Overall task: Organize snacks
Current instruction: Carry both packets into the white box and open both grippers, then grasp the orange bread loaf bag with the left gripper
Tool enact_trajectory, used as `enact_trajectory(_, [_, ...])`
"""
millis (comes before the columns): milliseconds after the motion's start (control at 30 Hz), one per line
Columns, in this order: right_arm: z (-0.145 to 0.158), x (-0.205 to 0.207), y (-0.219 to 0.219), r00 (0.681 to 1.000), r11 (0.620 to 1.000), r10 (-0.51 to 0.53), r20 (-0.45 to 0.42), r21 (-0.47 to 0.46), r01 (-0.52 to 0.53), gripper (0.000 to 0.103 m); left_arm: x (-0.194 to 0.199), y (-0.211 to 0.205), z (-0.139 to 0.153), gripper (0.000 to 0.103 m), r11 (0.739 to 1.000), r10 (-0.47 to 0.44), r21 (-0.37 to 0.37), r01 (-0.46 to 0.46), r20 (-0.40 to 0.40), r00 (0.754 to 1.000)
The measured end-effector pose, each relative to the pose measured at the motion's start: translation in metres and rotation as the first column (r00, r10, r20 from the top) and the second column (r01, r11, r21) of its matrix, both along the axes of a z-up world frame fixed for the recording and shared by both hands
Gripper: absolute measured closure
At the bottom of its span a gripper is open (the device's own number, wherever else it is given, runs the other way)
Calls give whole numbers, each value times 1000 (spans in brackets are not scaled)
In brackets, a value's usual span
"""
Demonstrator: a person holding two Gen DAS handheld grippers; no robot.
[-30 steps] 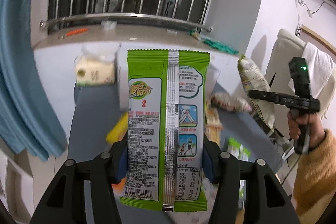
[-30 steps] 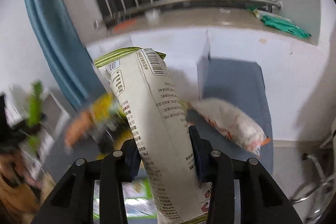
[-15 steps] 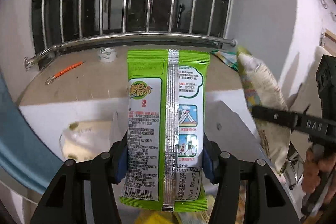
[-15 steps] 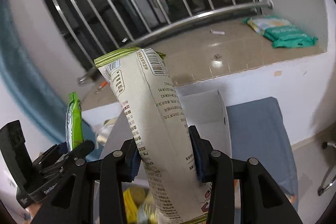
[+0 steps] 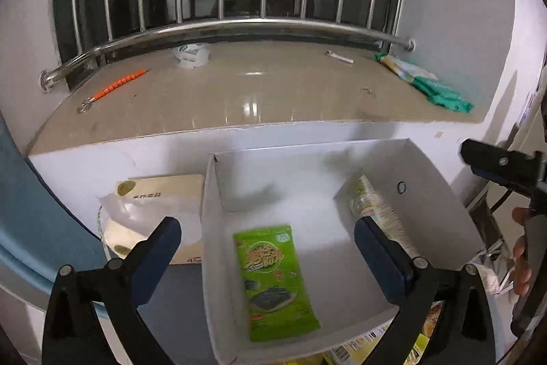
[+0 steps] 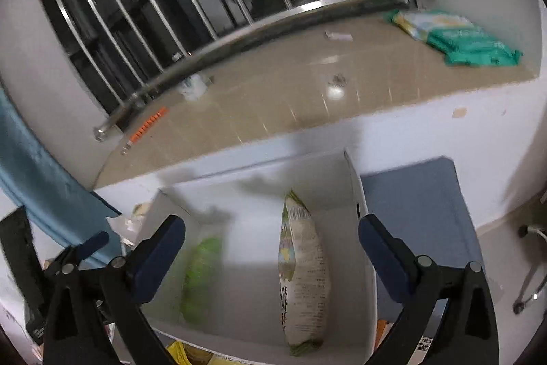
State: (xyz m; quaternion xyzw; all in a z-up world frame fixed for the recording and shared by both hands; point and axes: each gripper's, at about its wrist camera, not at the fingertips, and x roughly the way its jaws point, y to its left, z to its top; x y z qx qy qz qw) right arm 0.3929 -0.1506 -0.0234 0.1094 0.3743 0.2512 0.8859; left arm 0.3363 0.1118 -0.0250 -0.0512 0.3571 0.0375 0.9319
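Note:
A white open box (image 5: 212, 194) stands below the window sill. A green seaweed snack pack (image 5: 275, 283) lies flat on its floor, and shows blurred in the right wrist view (image 6: 200, 279). A cream snack bag (image 6: 304, 276) lies along the box's right side, partly seen in the left wrist view (image 5: 372, 204). My left gripper (image 5: 266, 255) is open and empty above the box. My right gripper (image 6: 271, 252) is open and empty above the box (image 6: 355, 194).
A beige sill (image 5: 256, 91) holds an orange tool (image 5: 116, 86), a tape roll (image 5: 191, 55) and teal packs (image 5: 430, 84). A paper bag (image 5: 154, 211) sits left of the box. More snack packs (image 6: 181, 353) lie at the box's near edge. A blue-grey surface (image 6: 417, 211) lies to its right.
Both grippers moved over the white box and opened. The green pack dropped from the left gripper and the cream bag from the right gripper into the box.

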Motion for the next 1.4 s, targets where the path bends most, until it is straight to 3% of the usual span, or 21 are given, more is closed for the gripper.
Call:
enact_trajectory(67, [11,-12,-6,999,999,15,46,34,-17,0,-16,-1,8,0,1000,-24,1,24,53,998])
enact_trajectory(100, [18,-20,-10,997,998,27,70,62,-32,0,-32,-2,16,0,999,-51,14,49,119,992])
enact_trajectory(200, [39,-52,-27,987,989,44,156,134,-66,0,-85,-9,31,0,994,-88,85,67,268,960])
enact_trajectory(300, [57,-96,-44,958,975,64,279,187,-119,0,-126,-14,30,0,990,-128,90,112,200,971])
enact_trajectory(400, [67,-154,-56,919,968,105,379,173,-182,0,-169,-18,23,0,985,-170,61,162,166,971])
enact_trajectory(533, [65,-217,-59,899,972,149,413,108,-210,0,-228,-31,4,0,972,-233,63,227,129,964])
enact_trajectory(700, [40,-295,-65,870,976,162,466,53,-210,0,-283,-39,-26,0,950,-310,-1,312,99,945])
enact_trajectory(867, [14,-336,-66,876,973,188,445,36,-227,0,-291,-42,-60,0,949,-314,-2,314,21,949])
enact_trajectory(1100, [3,-347,-66,877,967,243,414,-34,-252,0,-250,-12,-111,0,950,-297,-122,287,-73,952])
enact_trajectory(1267, [-2,-343,-66,886,968,238,397,-24,-249,0,-226,-4,-133,0,962,-266,-102,254,-142,953])
enact_trajectory(1400, [-10,-341,-62,893,967,249,376,-40,-252,0,-218,-14,-142,0,963,-269,-31,268,-188,945])
